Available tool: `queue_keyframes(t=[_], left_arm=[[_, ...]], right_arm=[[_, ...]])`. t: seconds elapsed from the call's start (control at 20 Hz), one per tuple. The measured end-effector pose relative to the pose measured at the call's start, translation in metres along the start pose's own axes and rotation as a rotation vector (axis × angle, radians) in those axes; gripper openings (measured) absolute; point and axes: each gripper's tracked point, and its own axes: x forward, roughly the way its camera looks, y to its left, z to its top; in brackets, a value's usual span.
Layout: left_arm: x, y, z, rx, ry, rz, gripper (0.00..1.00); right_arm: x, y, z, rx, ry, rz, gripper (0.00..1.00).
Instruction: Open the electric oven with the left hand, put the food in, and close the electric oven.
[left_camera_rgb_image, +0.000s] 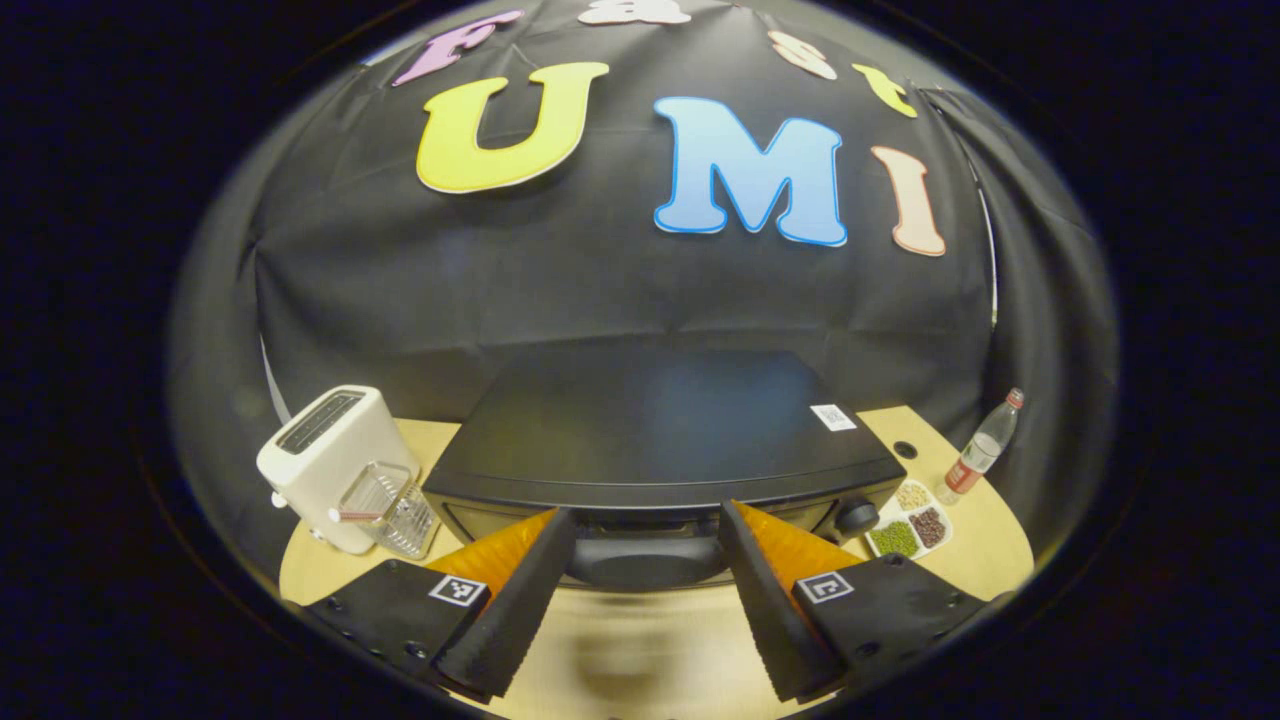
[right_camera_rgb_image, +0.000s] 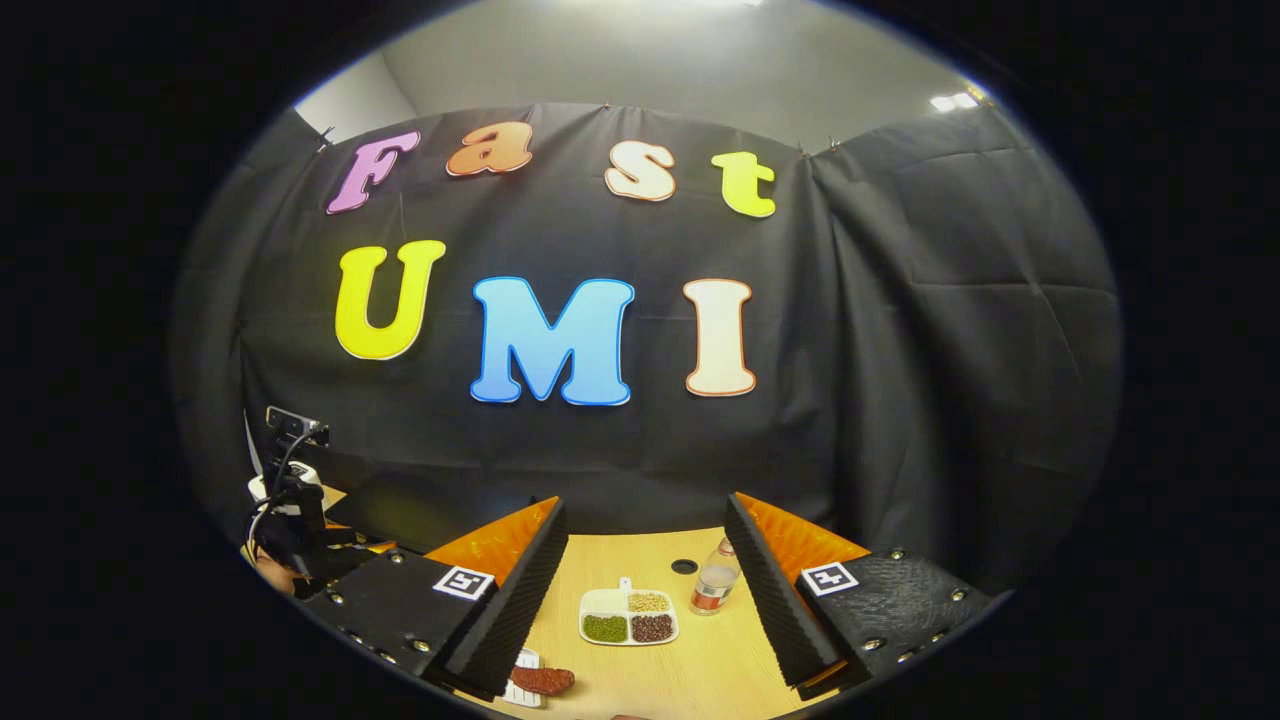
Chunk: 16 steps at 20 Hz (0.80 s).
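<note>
Black oven door shut, left tool open w/ handle between fingers.

The black oven sits on the wooden table, door shut, a knob at its front right. The reddish-brown food lies on a small white plate.

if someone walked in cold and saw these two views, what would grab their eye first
In the left gripper view, the big black electric oven sits dead centre on the wooden table, with the open left gripper straddling its front handle, and a white toaster to its left. In the right gripper view, the white divided dish of beans lies between the open right gripper's fingers, beside a clear plastic bottle.
</note>
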Motion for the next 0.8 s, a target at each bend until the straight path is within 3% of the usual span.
queue_keyframes(t=[0.4,0.8], left_arm=[[0.012,0.003,-0.008,0.03,0.005,0.018,0.97],[-0.012,0.0,-0.027,0.031,0.017,0.019,0.97]], right_arm=[[0.0,0.005,0.0,-0.001,0.001,0.001,0.96],[-0.002,0.011,0.002,0.008,-0.008,0.022,0.96]])
